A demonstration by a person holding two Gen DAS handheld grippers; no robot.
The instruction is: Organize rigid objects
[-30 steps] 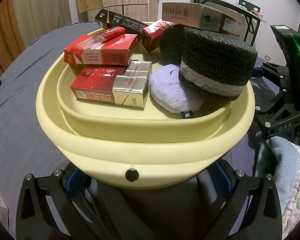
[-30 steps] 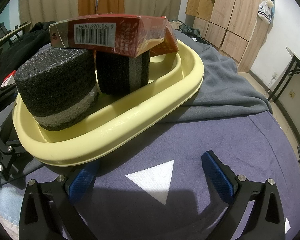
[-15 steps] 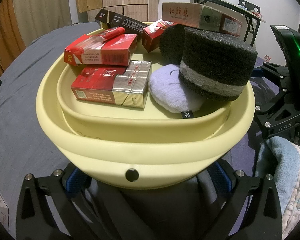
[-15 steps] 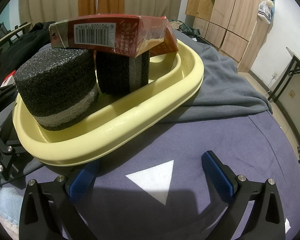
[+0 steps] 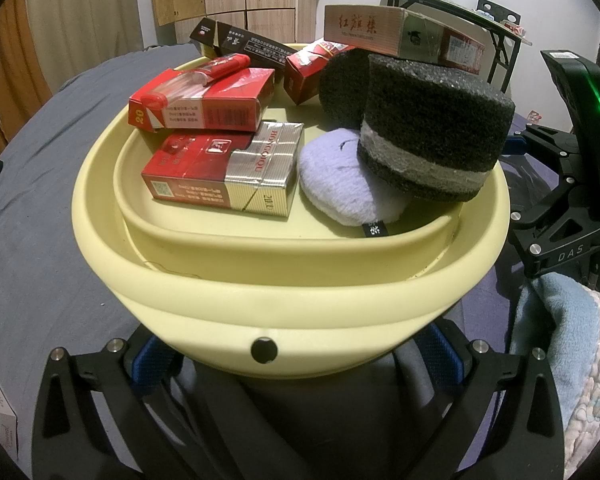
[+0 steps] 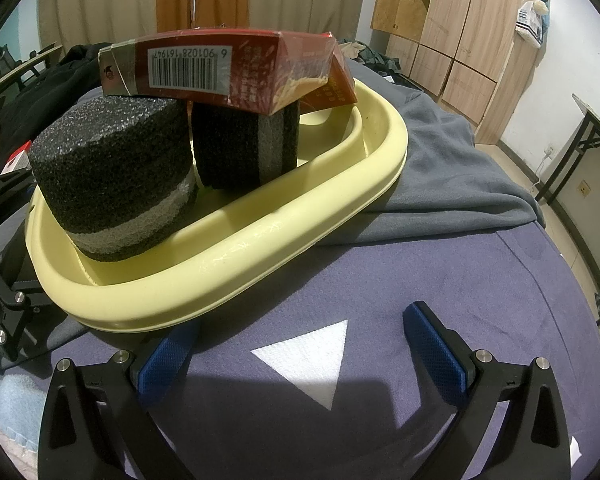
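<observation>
Inside the yellow tray (image 5: 292,276), at the centre of the left wrist view, lie stacked red cigarette packs (image 5: 224,178) at 10 o'clock, a lilac puff (image 5: 340,188) and two black foam blocks (image 5: 432,128) at 2 o'clock, bridged by a long carton (image 5: 400,34). Both the left gripper (image 5: 296,360) and the right gripper (image 6: 300,356) have their jaws spread wide, holding nothing. The tray rests on the bed's purple sheet (image 6: 440,272), its rim above the left gripper, at 10 o'clock of the right one.

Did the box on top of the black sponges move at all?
No. The box sits at the same spot over the black sponges, against the yellow tray rim.
</observation>
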